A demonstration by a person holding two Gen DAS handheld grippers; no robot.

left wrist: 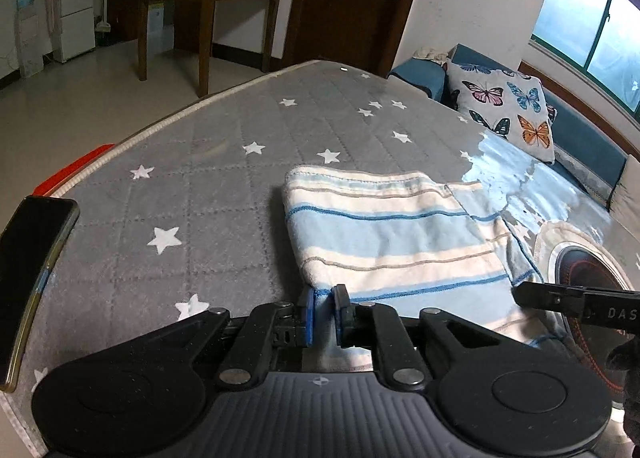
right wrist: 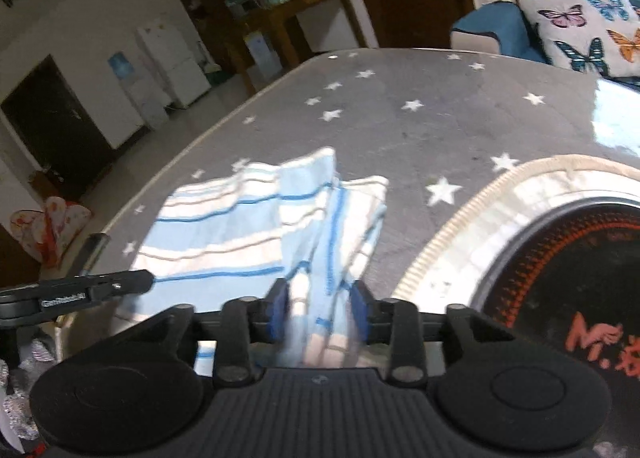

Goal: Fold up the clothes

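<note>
The striped cloth [left wrist: 384,234] lies on the star-print tabletop [left wrist: 208,177]. Left gripper [left wrist: 323,308] fingers pinch its 6 o'clock edge. Right gripper [right wrist: 318,308] fingers pinch a bunched fold.

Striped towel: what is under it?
The striped towel lies on the grey star-print cover. Whatever sits beneath its folded layers is hidden.

From my left wrist view, the cloth [left wrist: 384,234] lies mid-frame on the table [left wrist: 208,185]; a phone [left wrist: 32,278] sits at lower left, a cushion [left wrist: 508,105] upper right behind the table.
</note>
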